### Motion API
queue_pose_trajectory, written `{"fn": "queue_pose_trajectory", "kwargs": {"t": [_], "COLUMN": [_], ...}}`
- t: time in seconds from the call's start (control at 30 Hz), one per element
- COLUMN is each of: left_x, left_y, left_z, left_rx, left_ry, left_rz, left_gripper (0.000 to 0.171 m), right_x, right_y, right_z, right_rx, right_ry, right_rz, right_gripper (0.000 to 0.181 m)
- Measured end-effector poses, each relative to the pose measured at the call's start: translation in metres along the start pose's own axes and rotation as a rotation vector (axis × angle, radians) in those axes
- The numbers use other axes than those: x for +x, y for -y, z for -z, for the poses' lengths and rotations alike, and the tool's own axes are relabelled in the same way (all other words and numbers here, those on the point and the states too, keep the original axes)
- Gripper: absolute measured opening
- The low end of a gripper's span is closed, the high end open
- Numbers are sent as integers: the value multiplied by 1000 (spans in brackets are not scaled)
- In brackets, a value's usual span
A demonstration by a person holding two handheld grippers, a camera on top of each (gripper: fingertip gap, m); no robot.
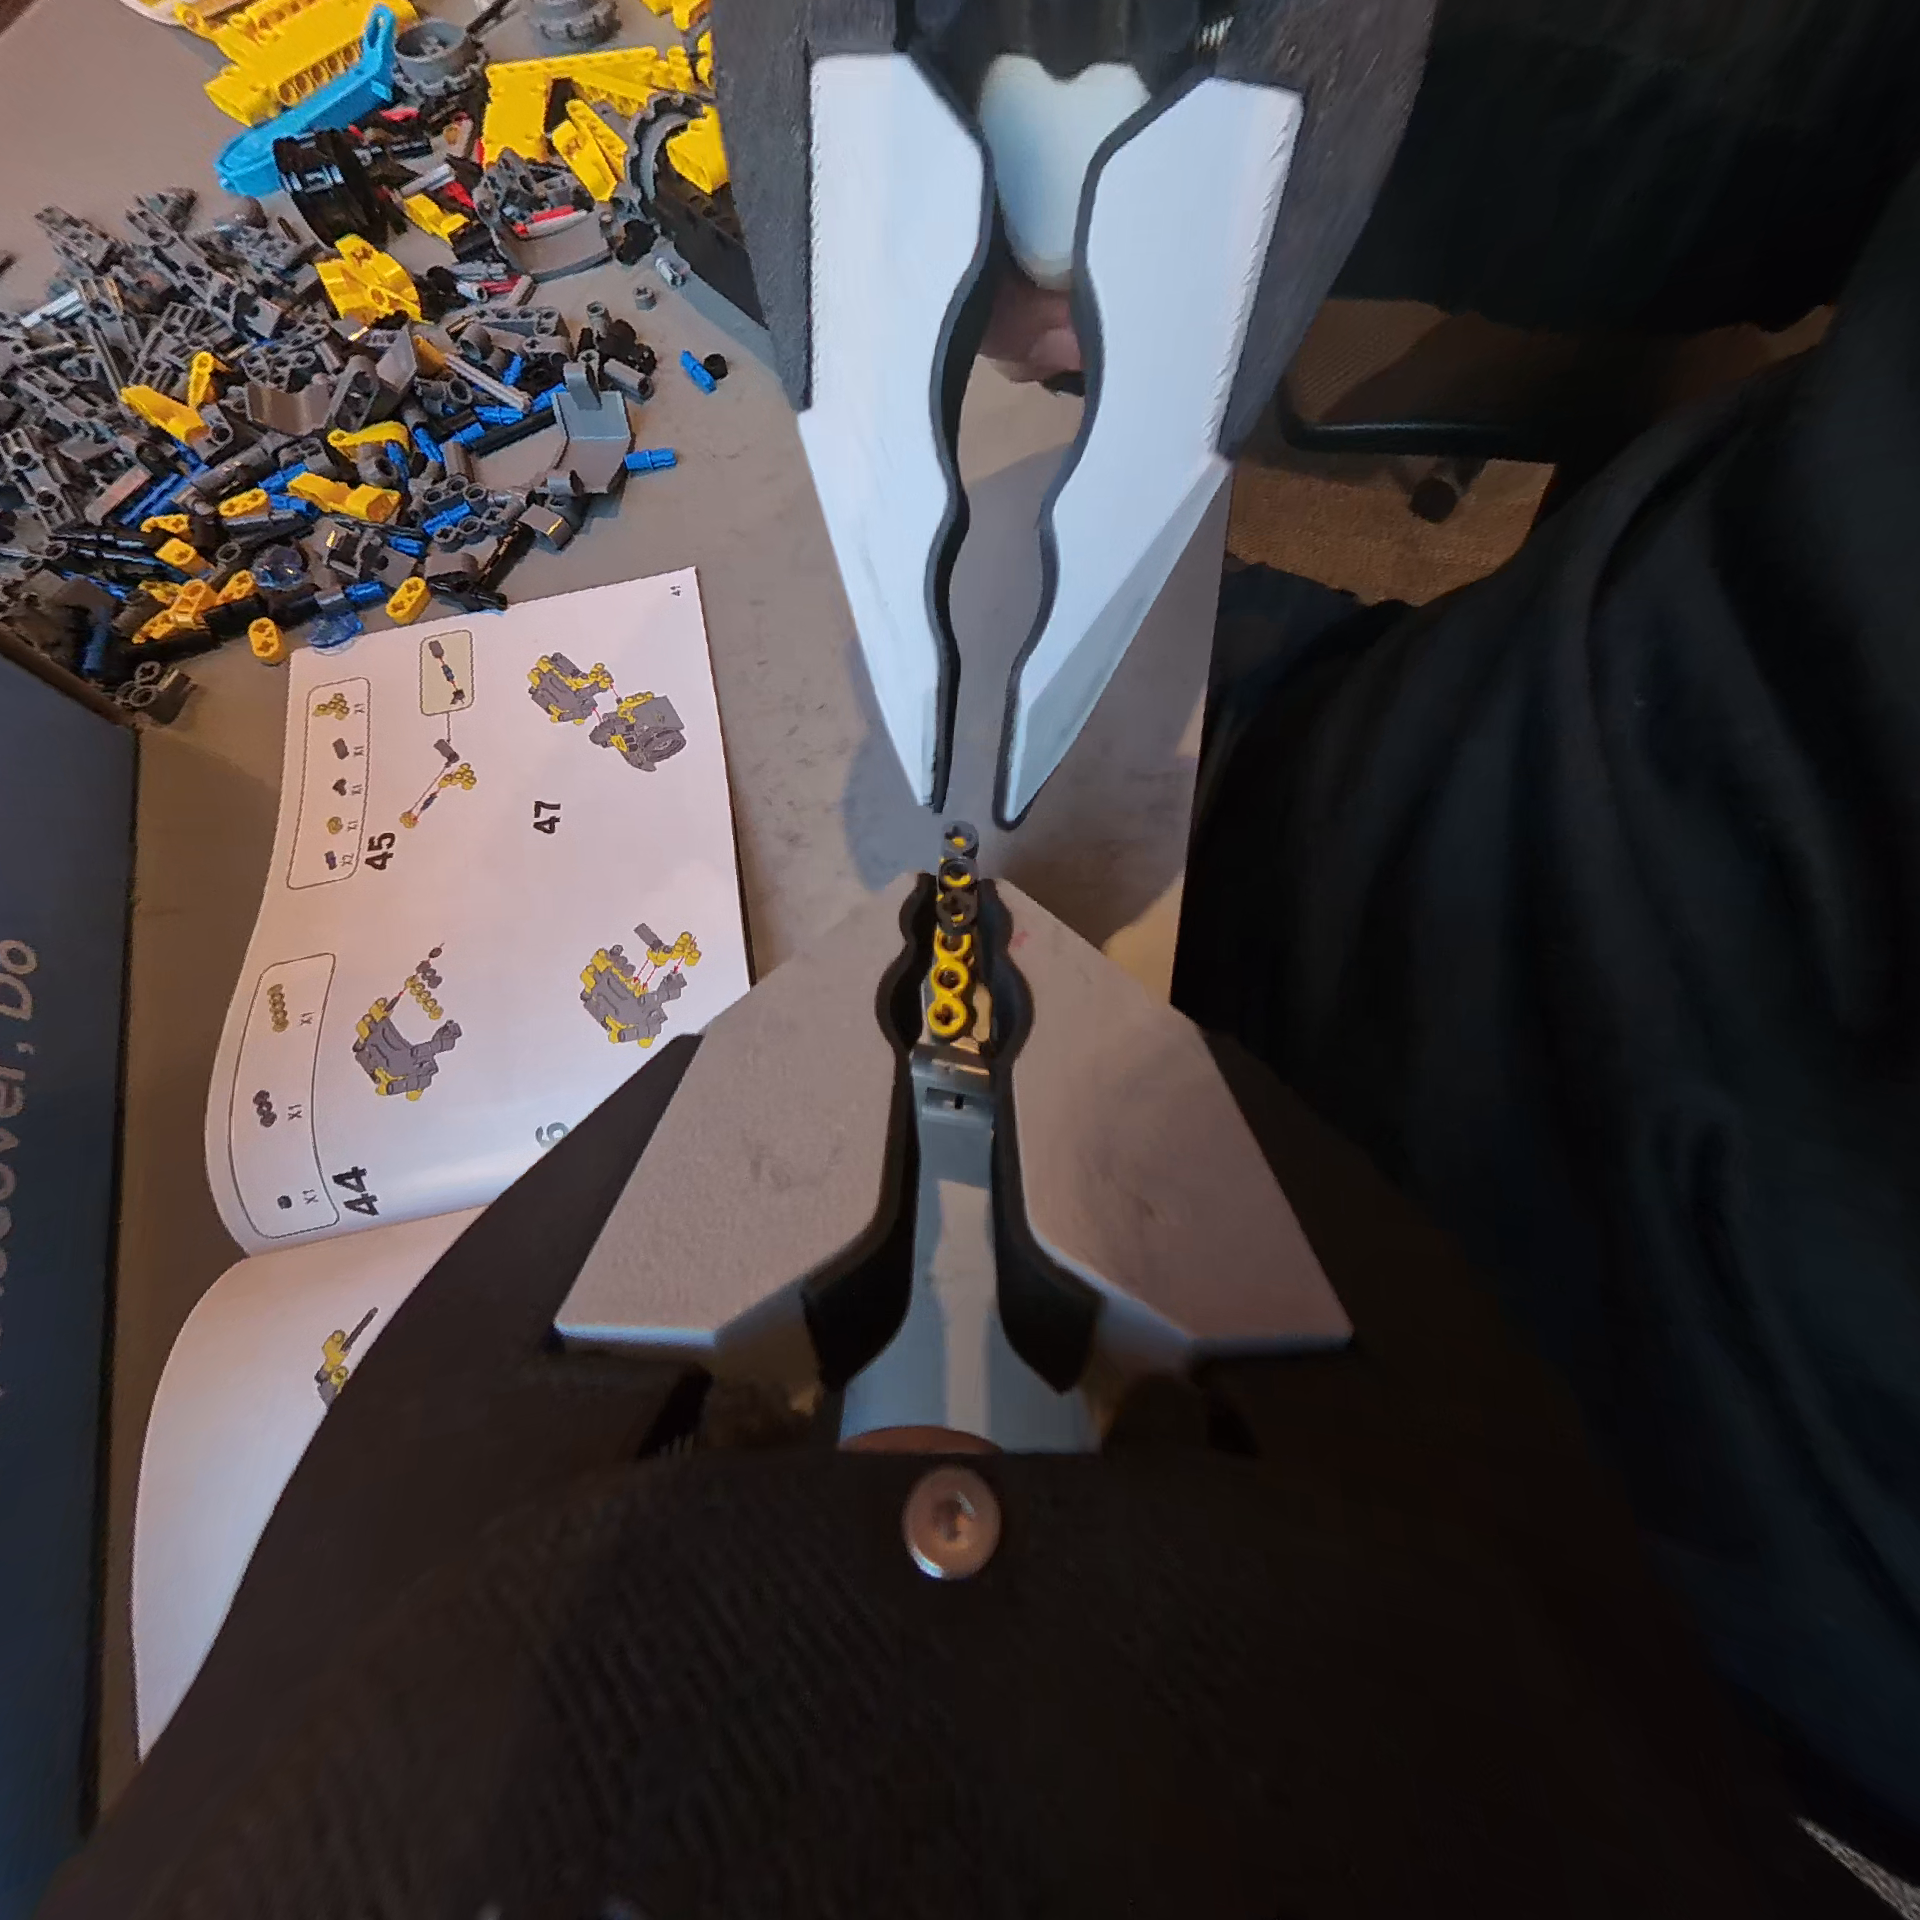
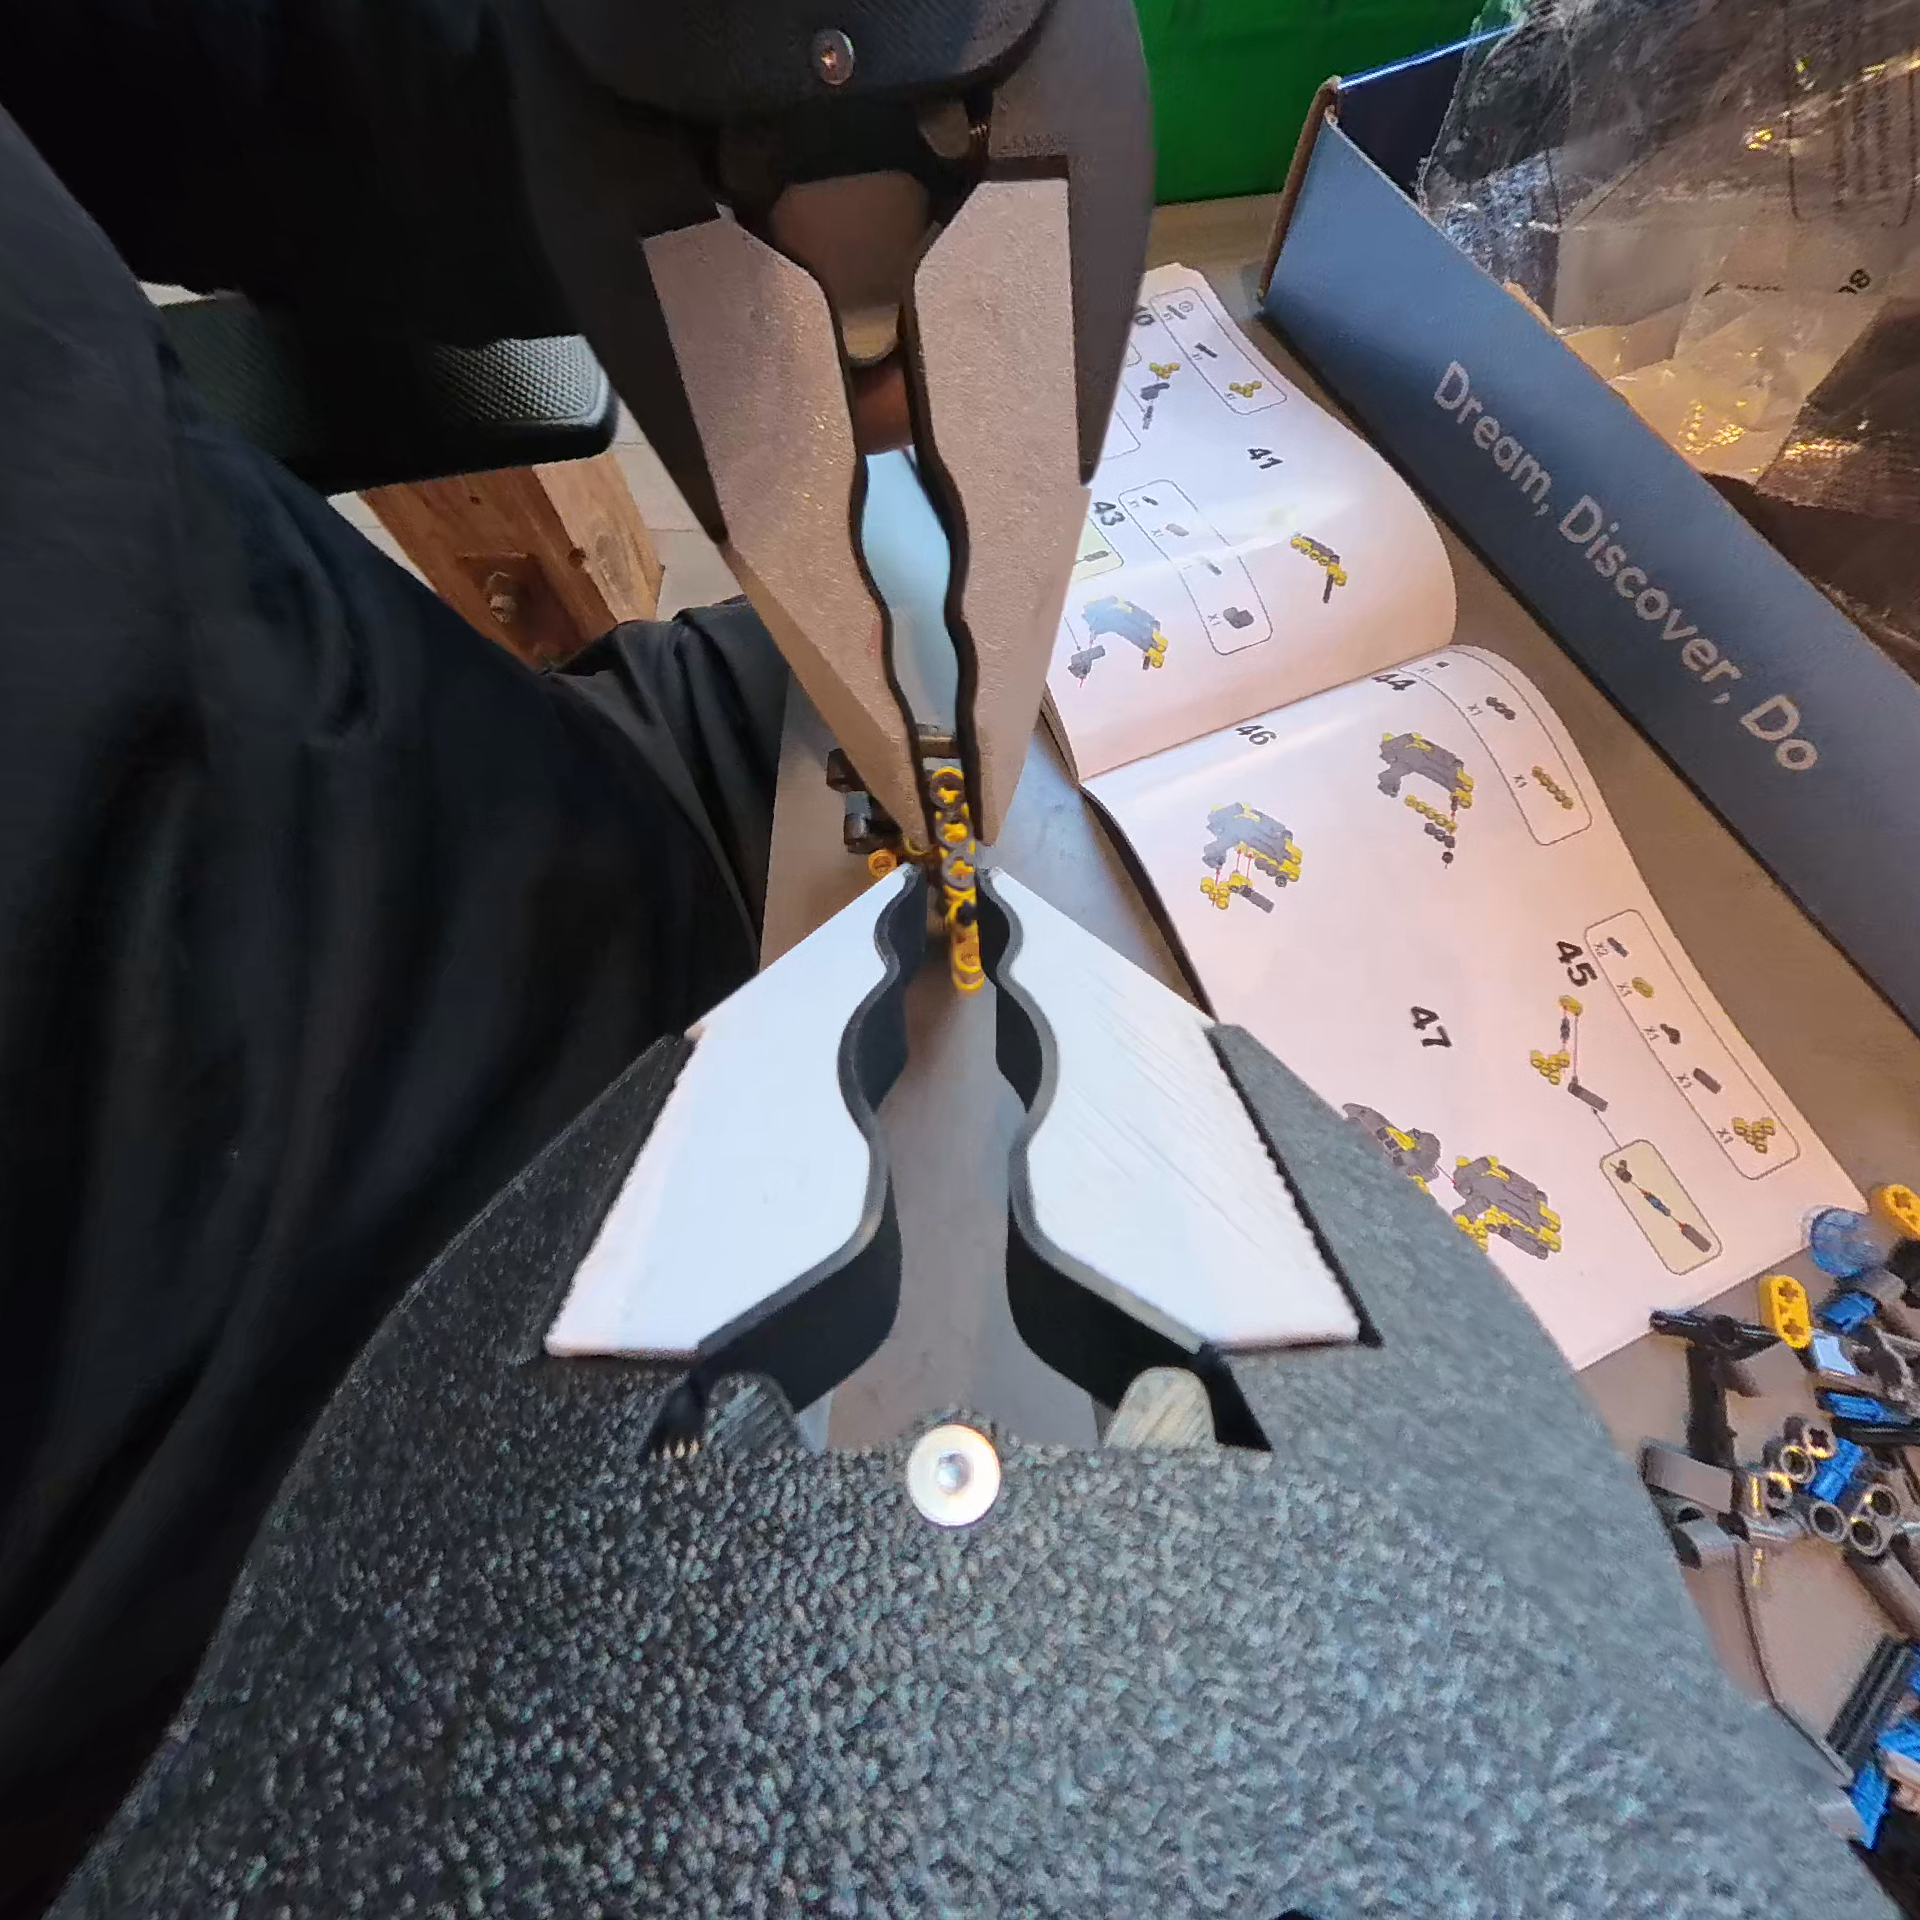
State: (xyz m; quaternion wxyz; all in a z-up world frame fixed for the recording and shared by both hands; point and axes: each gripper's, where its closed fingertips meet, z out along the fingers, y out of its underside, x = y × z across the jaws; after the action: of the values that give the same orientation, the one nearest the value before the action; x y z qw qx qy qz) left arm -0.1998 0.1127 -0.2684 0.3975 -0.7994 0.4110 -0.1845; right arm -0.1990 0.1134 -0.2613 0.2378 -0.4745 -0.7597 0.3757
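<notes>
My left gripper (image 1: 956, 894), with grey fingers, is shut on a small assembly (image 1: 951, 966) of yellow and dark grey holed beam pieces whose end sticks out past its tips. My right gripper (image 2: 951, 883), with white fingers, faces it tip to tip. Its jaws stand a narrow gap apart around the free end of the assembly (image 2: 964, 961). The right gripper also shows from above in the left wrist view (image 1: 971, 816), and the left gripper in the right wrist view (image 2: 951, 831). Both hover over the grey table near its front edge.
An open instruction booklet (image 1: 499, 883) (image 2: 1455, 883) lies beside the grippers. A pile of loose grey, blue and yellow pieces (image 1: 260, 436) (image 2: 1808, 1455) and a partly built yellow model (image 1: 582, 114) lie beyond it. A dark blue box (image 2: 1610, 540) holds plastic bags. A person in dark clothing (image 1: 1558, 935) sits close. Left tips and right tips are each some 40 centimeters from the partly built yellow model (image 1: 582, 114).
</notes>
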Motion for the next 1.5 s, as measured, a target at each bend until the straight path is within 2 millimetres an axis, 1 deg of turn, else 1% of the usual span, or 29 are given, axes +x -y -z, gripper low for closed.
{"fn": "queue_pose_trajectory", "kwargs": {"t": [0.07, 0.37, 0.93, 1.5], "left_x": [0, 3, 0, 0], "left_y": [-1, -1, -6, -7], "left_z": [-1, -3, -7, -9], "left_rx": [-1, 2, -10, -5], "left_ry": [-4, -10, -9, -12], "left_rz": [-1, -21, 1, 5], "left_gripper": [4, 3, 4, 3], "right_x": [-1, -1, 3, 2], "right_y": [-1, -5, -11, -12], "right_z": [-1, -5, -9, -9], "right_rx": [-11, -51, -81, -93], "right_ry": [-4, -29, -28, -24], "right_rz": [21, 80, 72, 75], "right_gripper": [9, 6, 5, 5]}}
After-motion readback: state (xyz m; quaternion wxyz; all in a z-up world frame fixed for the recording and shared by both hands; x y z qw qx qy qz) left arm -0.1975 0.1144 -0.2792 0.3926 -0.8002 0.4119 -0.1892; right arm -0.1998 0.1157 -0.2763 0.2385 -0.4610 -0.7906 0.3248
